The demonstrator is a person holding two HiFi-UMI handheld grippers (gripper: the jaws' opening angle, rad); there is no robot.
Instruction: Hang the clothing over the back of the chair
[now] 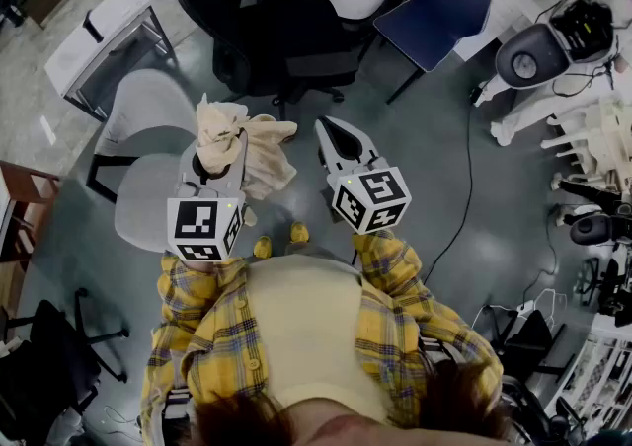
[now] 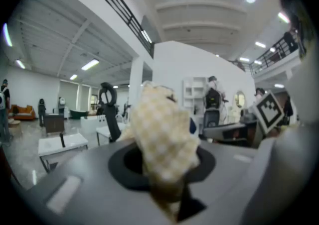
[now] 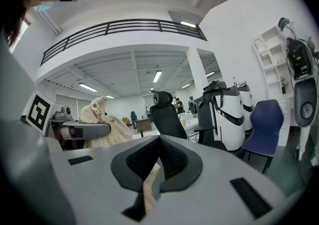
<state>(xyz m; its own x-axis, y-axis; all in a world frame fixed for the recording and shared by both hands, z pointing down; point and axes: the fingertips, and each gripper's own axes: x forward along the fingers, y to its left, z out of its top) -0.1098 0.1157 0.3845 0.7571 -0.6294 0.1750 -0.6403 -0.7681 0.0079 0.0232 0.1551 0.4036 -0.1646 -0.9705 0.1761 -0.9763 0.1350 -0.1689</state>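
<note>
A pale grey chair [image 1: 143, 118] stands at the left, just beside the left gripper [image 1: 221, 156]. That gripper is clamped on a bunched, cream checked cloth garment [image 1: 259, 150] and holds it in the air by the chair's edge, probably so the fabric clears the backrest before draping. The right gripper [image 1: 329, 130], near the garment but apart from it, has its jaws pressed together at the tips and carries nothing I can make out (likely waiting to spread the fabric). A black office chair [image 1: 267, 35] stands beyond.
</note>
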